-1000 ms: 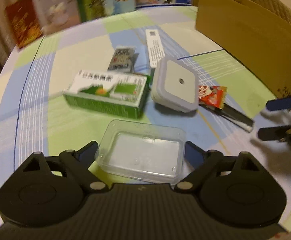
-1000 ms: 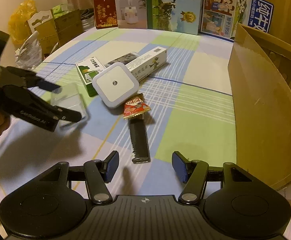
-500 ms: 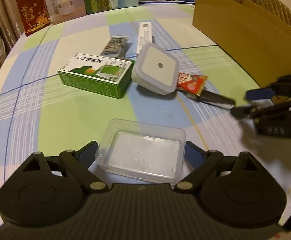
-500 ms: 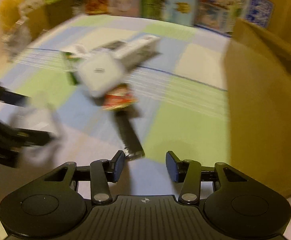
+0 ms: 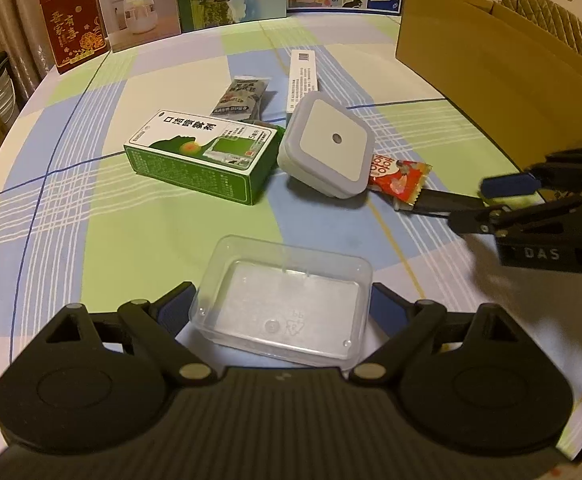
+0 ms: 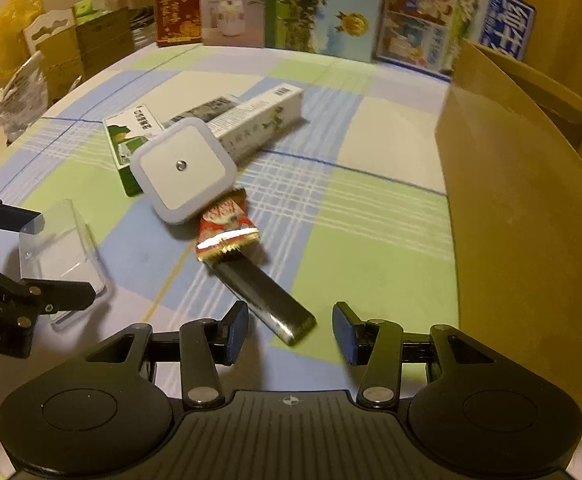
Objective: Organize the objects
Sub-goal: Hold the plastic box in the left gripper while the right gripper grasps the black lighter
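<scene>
My left gripper [image 5: 283, 304] is shut on a clear plastic tray [image 5: 287, 304] and holds it just above the table; the tray also shows in the right wrist view [image 6: 61, 248]. My right gripper [image 6: 290, 330] is open, its fingers either side of the near end of a dark flat bar [image 6: 265, 292]; it also shows at the right of the left wrist view [image 5: 487, 204]. A red snack packet [image 6: 225, 226] lies on the bar's far end. Behind it are a white square night light [image 6: 183, 168], a green-and-white box [image 5: 201, 156], a long white box [image 6: 257, 124] and a dark sachet [image 5: 241, 96].
A large open cardboard box [image 6: 531, 200] stands at the right. Upright cartons and boxes [image 6: 315, 4] line the back of the checked tablecloth [image 6: 371, 216]. Bags and cartons [image 6: 31, 60] sit off the table's left edge.
My right gripper has moved forward and down to the dark bar, its open fingers now flanking the near end. My left gripper still holds the clear tray, its view having steadied.
</scene>
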Demonstrator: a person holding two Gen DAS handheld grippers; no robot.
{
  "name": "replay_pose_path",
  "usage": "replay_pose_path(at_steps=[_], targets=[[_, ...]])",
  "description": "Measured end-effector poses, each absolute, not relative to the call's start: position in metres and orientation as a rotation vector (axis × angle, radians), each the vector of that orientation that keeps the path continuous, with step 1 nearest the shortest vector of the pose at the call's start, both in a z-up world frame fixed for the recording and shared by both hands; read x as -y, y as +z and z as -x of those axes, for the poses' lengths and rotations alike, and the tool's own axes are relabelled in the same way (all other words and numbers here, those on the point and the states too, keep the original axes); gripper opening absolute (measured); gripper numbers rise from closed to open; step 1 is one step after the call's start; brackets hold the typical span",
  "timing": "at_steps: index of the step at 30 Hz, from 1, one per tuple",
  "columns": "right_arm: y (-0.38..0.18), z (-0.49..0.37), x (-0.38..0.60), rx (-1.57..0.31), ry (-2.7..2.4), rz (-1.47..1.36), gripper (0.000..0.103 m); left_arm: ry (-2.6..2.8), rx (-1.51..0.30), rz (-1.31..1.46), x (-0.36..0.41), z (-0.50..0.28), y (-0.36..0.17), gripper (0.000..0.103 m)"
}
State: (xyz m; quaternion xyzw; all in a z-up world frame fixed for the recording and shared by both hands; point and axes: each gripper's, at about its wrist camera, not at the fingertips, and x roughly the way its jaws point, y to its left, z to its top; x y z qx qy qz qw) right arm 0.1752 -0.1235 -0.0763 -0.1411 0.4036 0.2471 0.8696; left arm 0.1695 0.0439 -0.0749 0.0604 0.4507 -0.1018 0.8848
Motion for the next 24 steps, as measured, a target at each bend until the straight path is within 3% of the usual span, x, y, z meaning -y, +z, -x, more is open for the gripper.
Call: replay_pose_path(at_steps=[4,6,8,15,20,24], targets=[[-0.08,-0.178,0.111,-0.825,0.559,0.336,0.043,-0.21,-0.945,-0.118,-0.046,-0.17,-0.077,0.088],[-0.081,-0.176,0.109,-0.834,0.566,0.337,0.026,-0.21,-0.946,-0.117,-0.046,-0.17,-0.077,0.088],[-0.08,-0.172,0.11,-0.847,0.551,0.345,0.018,-0.21,-0.945,-0.118,-0.046,-0.169,-0.077,0.088],[-0.072,-0.153,0.137,-0.932,0.553,0.248,0.018,-0.216,-0.944,-0.115,-0.046,-0.166,-0.076,0.088],[-0.072,-0.124,0.136,-0.89,0.61,0.416,0.019,-0.218,-0.947,-0.106,-0.048,-0.164,-0.076,0.088],[-0.069,-0.121,0.149,-0.896,0.525,0.388,0.029,-0.22,-0.948,-0.109,-0.047,-0.164,-0.076,0.088]])
